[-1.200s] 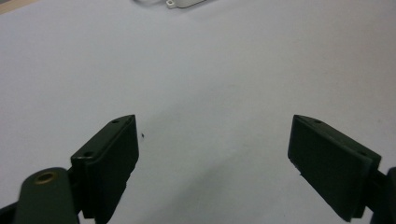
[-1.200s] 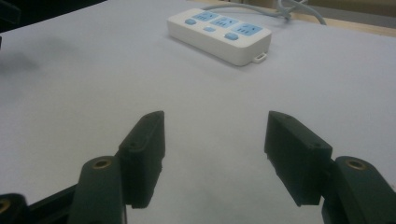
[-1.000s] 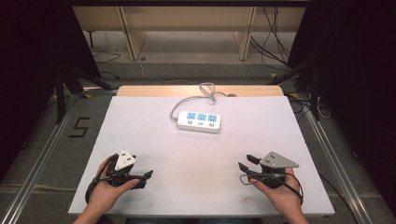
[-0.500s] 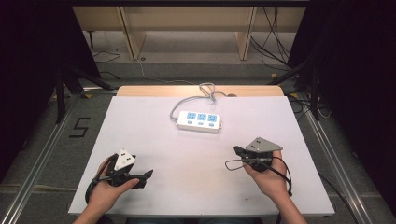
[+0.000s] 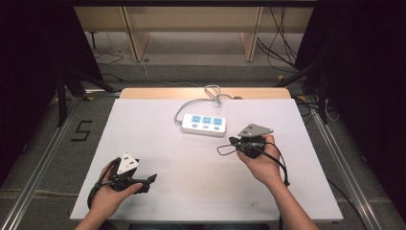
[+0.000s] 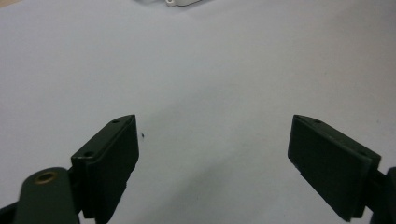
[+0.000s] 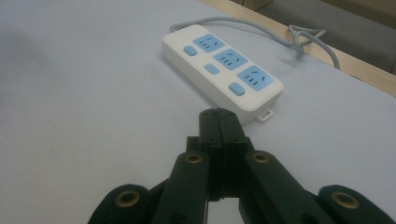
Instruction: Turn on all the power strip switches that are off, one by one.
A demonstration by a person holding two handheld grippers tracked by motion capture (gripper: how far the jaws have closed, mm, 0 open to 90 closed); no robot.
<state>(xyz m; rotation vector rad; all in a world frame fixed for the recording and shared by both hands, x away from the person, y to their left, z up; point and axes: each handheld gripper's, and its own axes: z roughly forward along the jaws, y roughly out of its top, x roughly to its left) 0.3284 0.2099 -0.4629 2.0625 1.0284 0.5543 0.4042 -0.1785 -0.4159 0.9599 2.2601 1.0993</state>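
A white power strip (image 5: 204, 124) with three blue sockets lies at the middle back of the white table (image 5: 158, 153). Its grey cord (image 5: 213, 91) curls off the far edge. My right gripper (image 5: 233, 142) hovers just right of the strip, pointing at its near end. In the right gripper view the strip (image 7: 222, 65) lies close ahead of the right gripper (image 7: 218, 114), whose jaws are shut with nothing between them. My left gripper (image 5: 152, 182) rests near the front left of the table. In its own view the left gripper (image 6: 212, 126) stands open over bare table.
A wooden strip (image 5: 158, 93) borders the table's far edge, with shelf legs and cables on the floor behind it. A "5" mark (image 5: 81, 130) is on the floor at the left. Metal rails run along both sides of the table.
My right gripper has moved from the front right up and toward the power strip, and its jaws have closed. The left gripper has stayed where it was.
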